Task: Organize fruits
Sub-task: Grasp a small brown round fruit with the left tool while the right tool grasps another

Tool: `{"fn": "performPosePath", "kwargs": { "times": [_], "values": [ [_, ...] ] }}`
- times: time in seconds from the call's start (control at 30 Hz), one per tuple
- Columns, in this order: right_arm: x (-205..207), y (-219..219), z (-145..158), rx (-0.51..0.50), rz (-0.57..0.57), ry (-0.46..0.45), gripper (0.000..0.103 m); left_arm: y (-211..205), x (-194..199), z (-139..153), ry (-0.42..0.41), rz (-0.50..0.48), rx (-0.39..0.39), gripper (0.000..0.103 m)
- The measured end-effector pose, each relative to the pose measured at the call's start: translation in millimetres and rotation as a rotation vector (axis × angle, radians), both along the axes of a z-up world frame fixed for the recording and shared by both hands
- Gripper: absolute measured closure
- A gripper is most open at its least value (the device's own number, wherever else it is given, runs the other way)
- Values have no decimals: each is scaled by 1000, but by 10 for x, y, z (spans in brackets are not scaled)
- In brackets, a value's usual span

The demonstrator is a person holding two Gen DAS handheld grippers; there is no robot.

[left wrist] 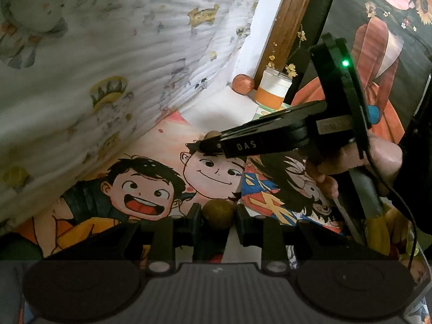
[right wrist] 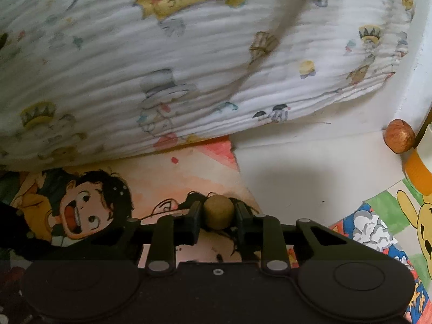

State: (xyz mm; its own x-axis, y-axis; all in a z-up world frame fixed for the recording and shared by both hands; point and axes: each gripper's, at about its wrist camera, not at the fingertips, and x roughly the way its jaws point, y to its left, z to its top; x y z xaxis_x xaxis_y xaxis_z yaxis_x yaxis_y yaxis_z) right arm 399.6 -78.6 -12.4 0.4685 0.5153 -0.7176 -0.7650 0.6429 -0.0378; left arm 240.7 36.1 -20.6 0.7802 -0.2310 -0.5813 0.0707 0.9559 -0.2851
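Fruits under handling are two small round brown ones, each caught in a gripper. Left gripper (left wrist: 218, 214) is clenched on a small brown fruit (left wrist: 218, 213), its pads pressing the fruit from both sides just over the cartoon-printed mat (left wrist: 151, 189). Right gripper (right wrist: 218, 214) is likewise clamped on a second brown fruit (right wrist: 218, 212), which sits squarely between the fingertips above the same mat. In the left wrist view the right gripper (left wrist: 208, 141) reaches in from the right, held by a hand (left wrist: 378, 156), with its fruit showing only as a sliver at the tip.

Outward from the claws: a quilted white blanket (right wrist: 189, 67) with small printed figures rises behind the mat. A reddish round fruit (right wrist: 399, 139) lies well apart at the far corner, just beside a white and orange jar (left wrist: 274, 90) holding yellow flowers. Yellow shapes at the lower right of the left wrist view may be more fruit; too dark to confirm.

Assessment: the step in hand is the pick-up, both grasps made, neither fruit clearly lifted yet. No bowl or tray is visible, so the destination cannot be stated. The next move calls for a steady lift with firm pressure, since round fruit may roll out of flat pads
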Motion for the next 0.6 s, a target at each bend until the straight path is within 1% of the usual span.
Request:
{"fn": "performPosePath", "kwargs": {
  "times": [0.17, 0.37, 0.6],
  "values": [
    [-114, -43, 29, 13, 1, 35, 75, 3, -23, 8, 7, 9, -8, 73],
    [-378, -145, 150, 17, -15, 60, 75, -14, -87, 49, 8, 21, -2, 74],
    [-711, -327, 363, 64, -51, 58, 75, -22, -190, 144, -6, 36, 8, 74]
  ]
}}
